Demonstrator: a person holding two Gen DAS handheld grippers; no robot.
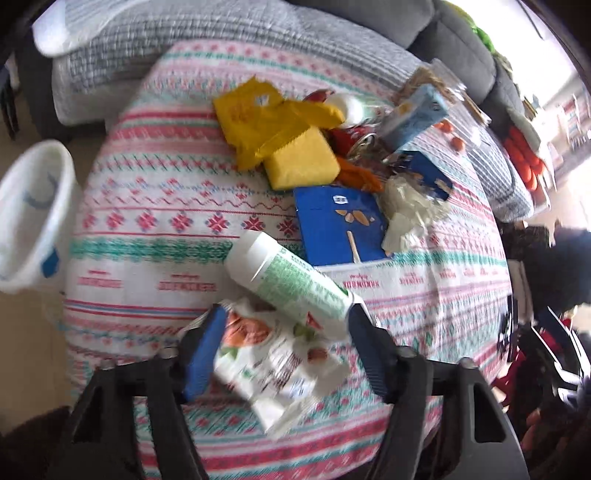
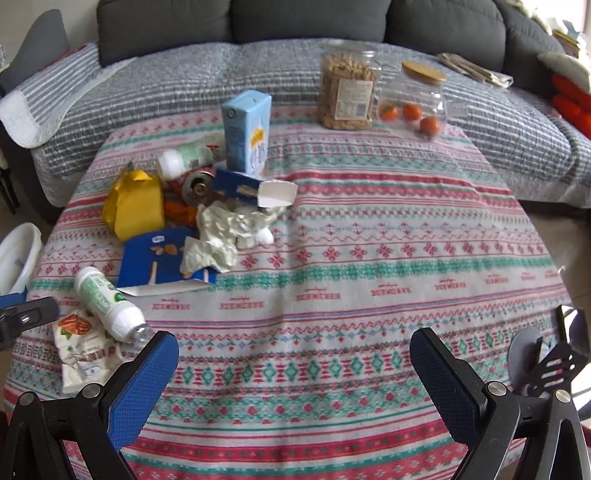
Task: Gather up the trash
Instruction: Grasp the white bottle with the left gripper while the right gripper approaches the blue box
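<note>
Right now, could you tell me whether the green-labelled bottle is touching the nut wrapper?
Touching. The left wrist view shows the bottle lying across the wrapper's upper edge, overlapping it with no tablecloth visible between them.

Patterned tablecloth [image 2: 369, 258]; cereal jar [image 2: 347, 92], tangerine jar [image 2: 417, 99] at far edge; grey sofa [image 2: 295, 18].

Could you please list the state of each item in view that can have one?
left gripper: open around the snack wrapper
right gripper: open, holds nothing
snack wrapper: flat, crumpled
near bottle: lying down
blue carton: upright
small blue box: flap open
can: on its side
tangerine jar: lid on
</note>
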